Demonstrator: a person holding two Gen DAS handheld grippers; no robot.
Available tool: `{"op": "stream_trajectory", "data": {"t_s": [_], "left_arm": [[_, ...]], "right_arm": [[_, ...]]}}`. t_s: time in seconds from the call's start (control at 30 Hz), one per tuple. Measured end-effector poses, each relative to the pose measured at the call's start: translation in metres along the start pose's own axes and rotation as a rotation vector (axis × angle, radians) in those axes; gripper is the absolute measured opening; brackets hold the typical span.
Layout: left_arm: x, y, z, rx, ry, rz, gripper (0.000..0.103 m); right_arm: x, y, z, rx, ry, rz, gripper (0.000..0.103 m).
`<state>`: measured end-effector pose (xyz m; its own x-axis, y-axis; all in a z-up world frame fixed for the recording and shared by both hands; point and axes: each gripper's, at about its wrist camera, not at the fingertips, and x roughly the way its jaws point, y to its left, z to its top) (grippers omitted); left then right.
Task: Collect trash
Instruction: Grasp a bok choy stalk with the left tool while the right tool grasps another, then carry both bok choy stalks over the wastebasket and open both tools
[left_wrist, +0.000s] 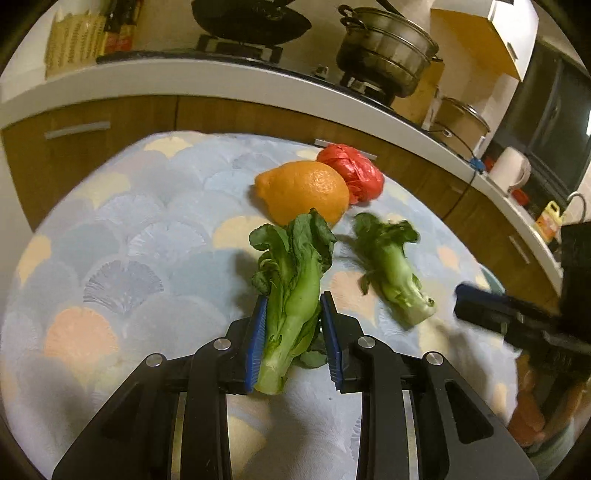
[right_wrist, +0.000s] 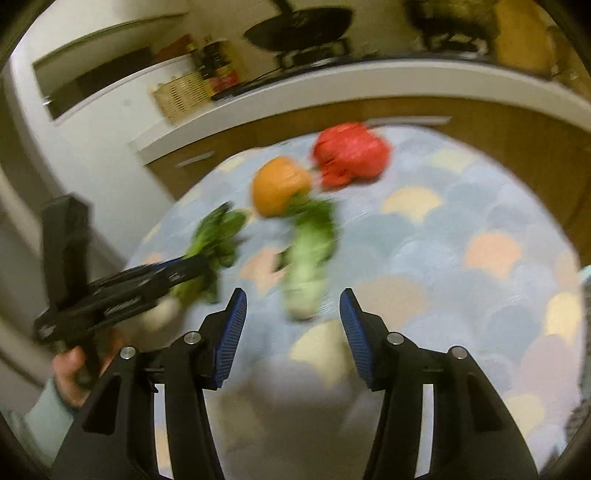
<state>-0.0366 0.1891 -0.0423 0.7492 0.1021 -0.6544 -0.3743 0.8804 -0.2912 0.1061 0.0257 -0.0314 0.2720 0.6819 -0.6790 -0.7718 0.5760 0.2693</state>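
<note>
The left hand-held gripper (left_wrist: 293, 299) is clenched on a bok choy (left_wrist: 291, 284), held just left of the second bok choy (left_wrist: 393, 273) lying on the counter (left_wrist: 129, 240). That one sits ahead of the right hand-held gripper (right_wrist: 293, 295), whose jaws stand apart, empty. An orange (left_wrist: 304, 192) and red bag (left_wrist: 352, 175) lie beyond it.

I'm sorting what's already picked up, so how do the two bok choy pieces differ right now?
The held bok choy sits between the left gripper pads, stem end toward the camera; the loose bok choy lies free on the tablecloth.
The held one points straight toward the orange; the loose one lies angled, right of it.
Both are green, leafy, with pale cut bases.
</note>
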Motion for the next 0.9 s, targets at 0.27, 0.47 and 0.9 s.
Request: {"op": "stream_trajectory", "data": {"t_s": [0.27, 0.47, 0.9], "left_arm": [[-0.004, 0.01, -0.001, -0.049, -0.023, -0.031, 0.027], [-0.006, 0.012, -0.003, -0.062, -0.04, -0.052, 0.027], [-0.015, 0.001, -0.005, -0.033, -0.06, -0.063, 0.027]], "right_arm": [[0.043, 0.01, 0.003, 0.083, 0.048, 0.008, 0.055], [0.058, 0.032, 0.006, 0.01, 0.043, -0.166, 0.055], [0.01, 0.035, -0.014, -0.009, -0.088, -0.154, 0.024]]}}
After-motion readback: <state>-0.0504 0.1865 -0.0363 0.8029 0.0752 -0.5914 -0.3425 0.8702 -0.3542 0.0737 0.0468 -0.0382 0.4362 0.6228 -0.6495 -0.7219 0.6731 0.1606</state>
